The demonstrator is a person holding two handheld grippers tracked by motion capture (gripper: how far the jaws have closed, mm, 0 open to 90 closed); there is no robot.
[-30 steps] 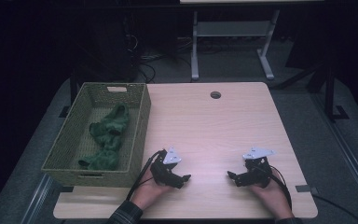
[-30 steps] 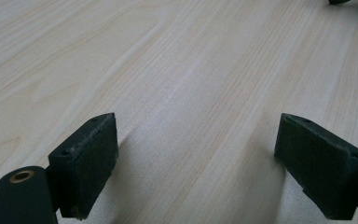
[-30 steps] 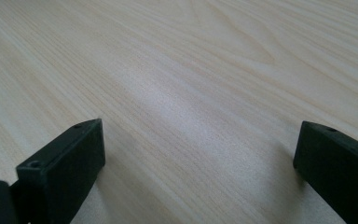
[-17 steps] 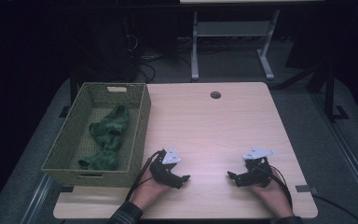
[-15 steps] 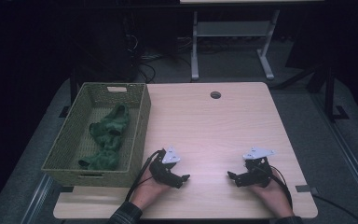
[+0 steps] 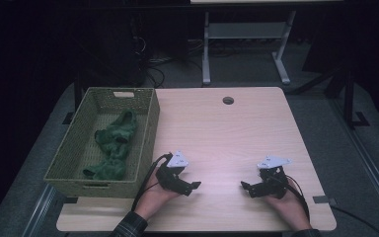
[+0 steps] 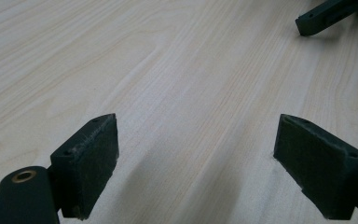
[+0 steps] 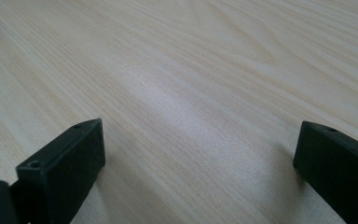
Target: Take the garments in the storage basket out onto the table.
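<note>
Both grippers rest low on table [image 6: 237,128], near edge. Left gripper [image 6: 190,186] jaws spread wide, nothing between; right gripper [image 6: 246,187] likewise. Green cloth [image 6: 112,143], possibly one crumpled piece, lies in woven basket [image 6: 148,133] at far left, just beside left gripper.

1. No legible text, label, brand, number or sign stands on any surface.
2. Grey plate on top of the left claw [image 6: 186,184], near the tabletop's [image 6: 227,133] front edge: small dark marks, too small to read.
3. Grey plate on top of the right claw [image 6: 249,188], near the same front edge: small dark marks, likewise unreadable.
4. Woven basket [image 6: 148,133] at the tabletop's left edge: bears no lettering.
</note>
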